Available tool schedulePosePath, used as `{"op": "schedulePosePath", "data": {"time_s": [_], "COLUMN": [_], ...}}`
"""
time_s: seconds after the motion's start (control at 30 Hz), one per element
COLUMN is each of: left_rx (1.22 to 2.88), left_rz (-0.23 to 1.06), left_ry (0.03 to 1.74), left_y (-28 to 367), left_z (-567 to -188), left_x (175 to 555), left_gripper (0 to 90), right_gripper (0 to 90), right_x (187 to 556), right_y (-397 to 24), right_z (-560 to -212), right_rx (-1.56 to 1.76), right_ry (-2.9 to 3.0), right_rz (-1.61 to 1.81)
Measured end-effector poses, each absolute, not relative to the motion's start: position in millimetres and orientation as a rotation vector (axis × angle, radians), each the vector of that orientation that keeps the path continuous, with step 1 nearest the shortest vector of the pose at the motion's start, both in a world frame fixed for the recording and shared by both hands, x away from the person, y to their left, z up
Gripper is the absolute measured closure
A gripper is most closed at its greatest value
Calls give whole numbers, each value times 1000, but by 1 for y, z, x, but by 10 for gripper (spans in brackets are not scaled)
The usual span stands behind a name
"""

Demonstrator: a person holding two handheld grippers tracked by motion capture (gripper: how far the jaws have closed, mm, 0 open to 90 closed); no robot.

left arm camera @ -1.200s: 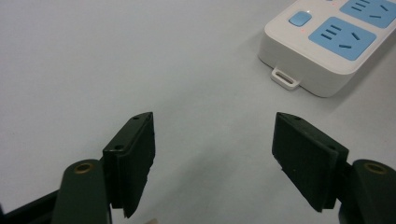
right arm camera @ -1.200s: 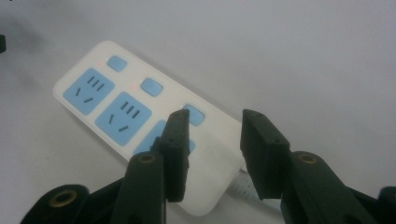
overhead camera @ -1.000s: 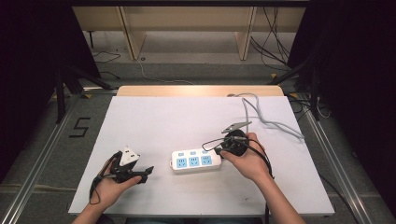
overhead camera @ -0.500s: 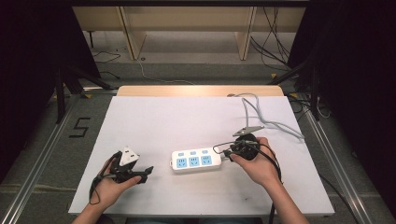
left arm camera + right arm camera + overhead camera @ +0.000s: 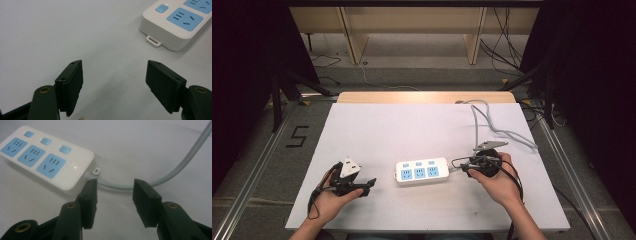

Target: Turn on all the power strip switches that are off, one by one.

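The white plastic three-socket power strip (image 5: 421,171) with blue sockets lay near the desk's (image 5: 412,125) front edge. The right gripper (image 5: 113,197), jaws just widening and empty, stood beside its grey cable (image 5: 175,167). The left gripper (image 5: 113,86) gaped wide, empty, toward the front-left corner.

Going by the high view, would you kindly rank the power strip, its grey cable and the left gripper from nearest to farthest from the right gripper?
1. The grey cable: runs right by the right gripper, where it leaves the strip.
2. The power strip: just to its left, at table centre.
3. The left gripper: farthest, beyond the strip at the table's left.
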State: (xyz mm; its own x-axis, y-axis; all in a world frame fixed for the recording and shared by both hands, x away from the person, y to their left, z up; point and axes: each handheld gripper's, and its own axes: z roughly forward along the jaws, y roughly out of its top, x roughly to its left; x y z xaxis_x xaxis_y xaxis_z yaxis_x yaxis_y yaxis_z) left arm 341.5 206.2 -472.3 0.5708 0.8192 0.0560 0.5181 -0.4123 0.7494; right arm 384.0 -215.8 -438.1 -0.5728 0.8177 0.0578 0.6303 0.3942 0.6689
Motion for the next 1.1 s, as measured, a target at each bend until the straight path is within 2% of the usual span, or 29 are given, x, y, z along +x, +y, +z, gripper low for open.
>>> {"op": "schedulePosePath", "data": {"time_s": [0.47, 1.1], "left_rx": [2106, 2104], "left_rz": [551, 558], "left_ry": [1062, 1060], "left_y": [206, 206], "left_z": [-472, -472], "left_x": [341, 342], "left_gripper": [300, 300], "right_gripper": [467, 455], "right_x": [371, 356], "right_y": [-234, -237], "right_z": [-451, -459], "right_rx": [1326, 1289], "right_ry": [2333, 2287], "right_rz": [969, 1043]}}
